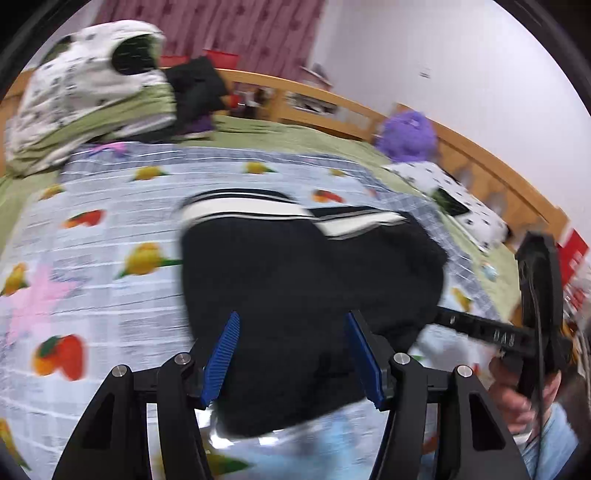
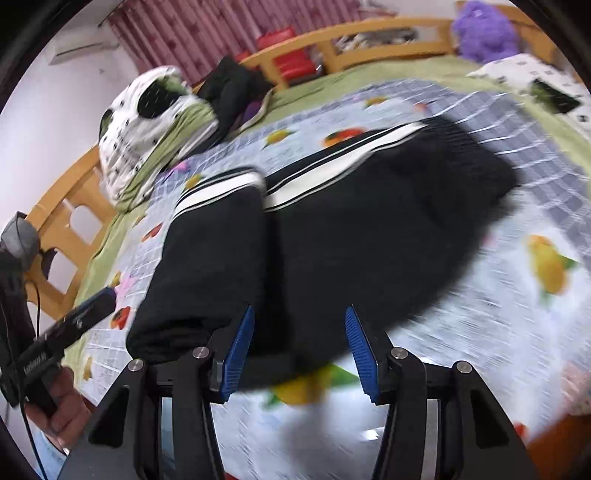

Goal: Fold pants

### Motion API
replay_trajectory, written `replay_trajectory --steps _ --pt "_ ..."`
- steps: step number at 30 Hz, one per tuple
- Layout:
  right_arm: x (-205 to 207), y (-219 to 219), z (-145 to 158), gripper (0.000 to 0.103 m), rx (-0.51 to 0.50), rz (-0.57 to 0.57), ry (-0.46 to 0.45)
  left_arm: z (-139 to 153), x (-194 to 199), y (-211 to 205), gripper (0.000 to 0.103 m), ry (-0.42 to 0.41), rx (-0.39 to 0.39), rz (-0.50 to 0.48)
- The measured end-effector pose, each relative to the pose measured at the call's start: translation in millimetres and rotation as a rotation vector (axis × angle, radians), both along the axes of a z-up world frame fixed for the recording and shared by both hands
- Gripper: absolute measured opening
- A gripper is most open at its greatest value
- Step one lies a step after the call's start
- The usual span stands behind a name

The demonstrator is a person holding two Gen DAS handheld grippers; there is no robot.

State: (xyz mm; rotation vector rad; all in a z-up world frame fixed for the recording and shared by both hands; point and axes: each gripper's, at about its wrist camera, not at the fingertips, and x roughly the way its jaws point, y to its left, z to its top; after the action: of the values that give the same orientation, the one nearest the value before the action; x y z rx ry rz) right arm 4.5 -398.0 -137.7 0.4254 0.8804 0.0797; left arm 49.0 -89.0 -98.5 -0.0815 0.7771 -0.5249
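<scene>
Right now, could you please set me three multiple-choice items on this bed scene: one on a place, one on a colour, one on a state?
1. Where is the purple plush toy?
A. on the pants
B. by the wooden bed rail
C. on the floor

2. What colour is the stripe on the black pants?
A. white
B. red
C. yellow

3. How do the jaws of the left gripper stand?
A. shut on the pants
B. apart, gripping nothing
C. shut on the quilt

Key: 1 B, it sits beside the rail; 2 A, white bands edge the legs; 3 B, both blue pads stand clear.

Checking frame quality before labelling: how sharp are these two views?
Left wrist view: bedspread and black pants motion-smeared, own claw crisp. Right wrist view: same smear, strongest at right; fisheye bends the bed frame.
</scene>
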Motion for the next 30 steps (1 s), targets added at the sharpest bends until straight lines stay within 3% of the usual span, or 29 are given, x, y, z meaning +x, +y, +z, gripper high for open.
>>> replay_trajectory --steps 2,4,6,8,10,12,15,19,22,25,28,29,30 --pt "21.9 6.4 -3.9 0.052 0.045 0.008 0.025 -9.1 5.4 22.0 0.057 0.024 -0.012 0.054" --pt "47.0 12.6 -11.3 0.061 0.087 0.019 0.048 -18.4 12.1 42.9 0.057 0.067 -0.052 0.103" --pt "68.5 19.6 -28.1 0.061 0.092 0.032 0.113 -25.9 19.1 57.5 0.057 0.107 -0.087 0.143" --pt "81.9 27.8 -45.8 0.049 0.131 0.073 0.169 -30.8 24.8 66.2 0.057 0.124 -0.109 0.165" --pt "83.9 41.6 -43.7 0.021 0.087 0.146 0.142 -36.3 25.7 71.7 0.057 0.125 -0.102 0.185" --pt "79.6 45.4 -23.1 0.018 0.034 0.193 0.055 -42.5 26.4 72.6 0.057 0.138 -0.092 0.194" --pt "71.5 19.3 25.6 0.018 0.064 0.184 -0.078 -46.1 25.4 69.1 0.057 0.159 -0.102 0.176" --pt "55.8 -13.8 85.9 0.018 -0.202 0.098 -0.187 -41.3 20.4 49.3 0.057 0.154 -0.114 0.112" --pt "42.0 -57.0 109.0 0.018 -0.287 0.016 -0.236 -41.6 18.9 27.3 0.057 0.181 -0.145 0.053" --pt "51.4 -102.7 86.8 0.018 -0.323 -0.066 -0.16 -48.9 16.3 -0.6 0.057 0.224 -0.156 -0.015" --pt "71.1 -138.4 18.3 0.022 -0.336 -0.121 0.043 -54.0 5.0 -33.0 0.057 0.217 -0.081 -0.066" --pt "73.5 -145.2 -1.6 0.024 -0.344 -0.128 0.091 -54.0 0.6 -41.8 0.058 0.207 -0.06 -0.079" --pt "70.4 -149.3 -8.0 0.026 -0.326 -0.118 0.081 -54.1 -5.8 -53.0 0.06 0.194 -0.035 -0.1"
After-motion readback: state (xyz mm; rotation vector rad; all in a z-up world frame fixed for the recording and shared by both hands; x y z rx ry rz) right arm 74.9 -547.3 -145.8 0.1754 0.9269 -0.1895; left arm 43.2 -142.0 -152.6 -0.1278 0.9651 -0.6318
